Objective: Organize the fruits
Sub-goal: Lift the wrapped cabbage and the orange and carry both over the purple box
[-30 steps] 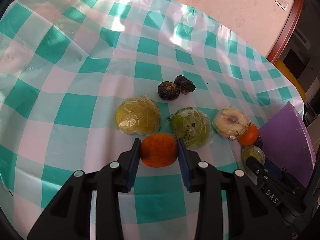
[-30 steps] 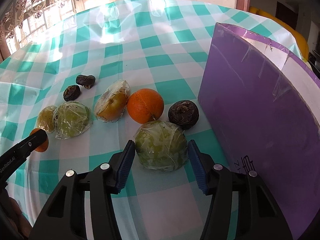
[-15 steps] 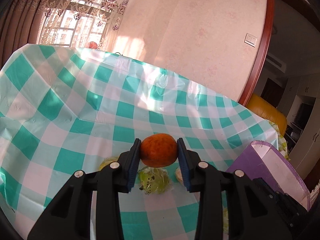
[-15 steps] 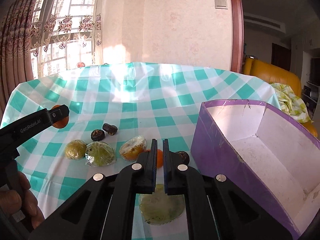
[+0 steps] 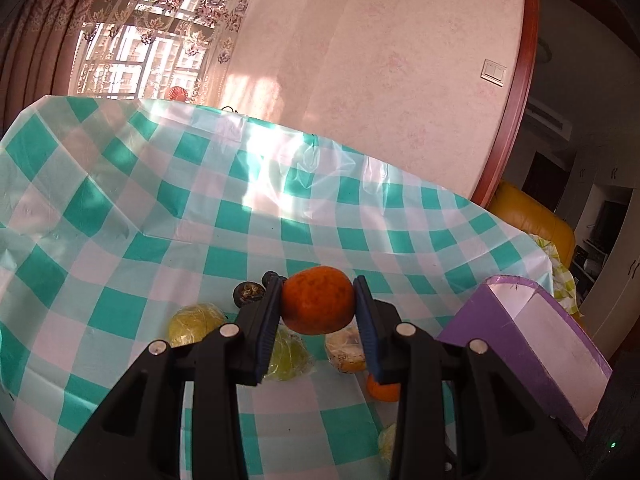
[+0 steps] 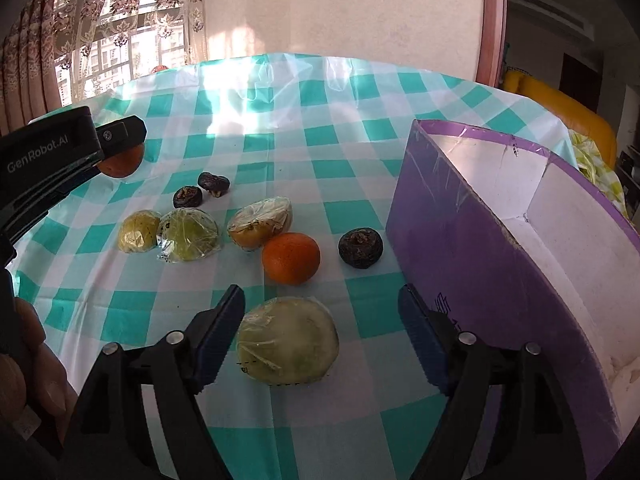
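- The left gripper (image 5: 318,312) had black plastic arms, blue ribbed pads and round silver screw heads.
- Its side bore white "GenRobot.AI" lettering in the right wrist view.
- The right gripper (image 6: 322,334) matched: black arms, blue ribbed pads (image 6: 218,336), silver screws.

Occlusions and cropped regions, both wrist views

In the left wrist view, the left gripper (image 5: 318,308) is covering most of the wrapped fruits (image 5: 286,354) at lower centre, and a second orange (image 5: 382,390) is showing only as a sliver under the right finger. The purple box (image 5: 520,344) is running off the right edge. In the right wrist view, the held orange (image 6: 120,162) at upper left is sitting half behind the gripper finger, and the hand (image 6: 28,360) is being cropped by the lower left edge.
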Available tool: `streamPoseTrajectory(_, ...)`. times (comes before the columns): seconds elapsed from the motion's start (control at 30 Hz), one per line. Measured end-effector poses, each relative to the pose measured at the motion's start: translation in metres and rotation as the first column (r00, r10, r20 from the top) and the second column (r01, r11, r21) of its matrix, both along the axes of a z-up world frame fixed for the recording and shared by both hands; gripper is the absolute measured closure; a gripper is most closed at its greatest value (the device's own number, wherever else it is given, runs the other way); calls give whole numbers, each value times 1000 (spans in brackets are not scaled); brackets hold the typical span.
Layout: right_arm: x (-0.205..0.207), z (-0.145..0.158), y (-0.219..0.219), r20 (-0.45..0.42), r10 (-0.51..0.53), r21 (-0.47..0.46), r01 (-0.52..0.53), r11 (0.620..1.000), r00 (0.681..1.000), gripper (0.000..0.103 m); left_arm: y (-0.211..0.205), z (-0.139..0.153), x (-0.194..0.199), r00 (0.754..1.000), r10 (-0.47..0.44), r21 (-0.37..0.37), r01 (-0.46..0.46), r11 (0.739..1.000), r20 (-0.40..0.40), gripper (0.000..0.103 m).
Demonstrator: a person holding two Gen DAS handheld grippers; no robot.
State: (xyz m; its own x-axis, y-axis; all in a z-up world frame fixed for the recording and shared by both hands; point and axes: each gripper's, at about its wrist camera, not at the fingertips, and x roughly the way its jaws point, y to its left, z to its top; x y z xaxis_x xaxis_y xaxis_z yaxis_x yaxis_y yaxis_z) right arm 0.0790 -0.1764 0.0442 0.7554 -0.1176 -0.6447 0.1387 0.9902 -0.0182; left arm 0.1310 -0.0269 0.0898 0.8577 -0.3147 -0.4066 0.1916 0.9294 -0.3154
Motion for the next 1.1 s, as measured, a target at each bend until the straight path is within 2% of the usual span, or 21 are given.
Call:
streamPoseTrajectory(0.07,2,-2,7,-11,26,-9,-26,1000,1000,14,7,-4,1,1000,13,-13,-13,1000,-12,67)
streamPoseTrajectory(0.17,10,-14,12,-78,48,-5,-49,999,996,16,13,-7,2,999,20,-26,-20,999,-25,67)
streamPoseTrajectory(0.27,18,-29,9,-161,48,11,-47,999,986,23,11,-8,2,1000,14,-17,-14,1000,-24,67)
streamPoseTrajectory(0.33,20,-33,8,-178,51,25,-47,999,983,32,10,-9,2,1000,10,-15,-11,1000,-26,67)
streamPoseTrajectory(0.37,20,-35,8,-183,60,34,-55,998,981,42,8,-8,2,1000,8,-14,-8,1000,-27,67)
streamPoseTrajectory(0.5,20,-34,9,-179,90,45,-83,996,980,43,6,-7,1,1000,4,-8,-5,1000,-23,67)
streamPoseTrajectory(0.6,6,-16,8,-80,90,42,-86,995,993,43,6,-3,-2,1000,2,-14,-2,1000,-4,67)
streamPoseTrajectory(0.7,-19,20,6,110,62,10,-63,998,992,43,3,7,-7,999,-8,-27,10,1000,38,67)
streamPoseTrajectory(0.77,-44,44,1,260,25,-1,-26,1000,965,43,-2,15,-12,997,-25,-27,27,999,78,67)
streamPoseTrajectory(0.83,-64,64,-5,369,-13,-20,21,1000,929,43,-13,22,-16,992,-63,-22,65,998,106,67)
streamPoseTrajectory(0.93,-84,82,-21,440,-72,-14,87,996,895,43,-41,30,-21,980,-146,11,146,989,136,67)
streamPoseTrajectory(1.1,-100,96,-64,434,-167,14,179,984,885,43,-105,38,-34,931,-331,100,318,943,158,67)
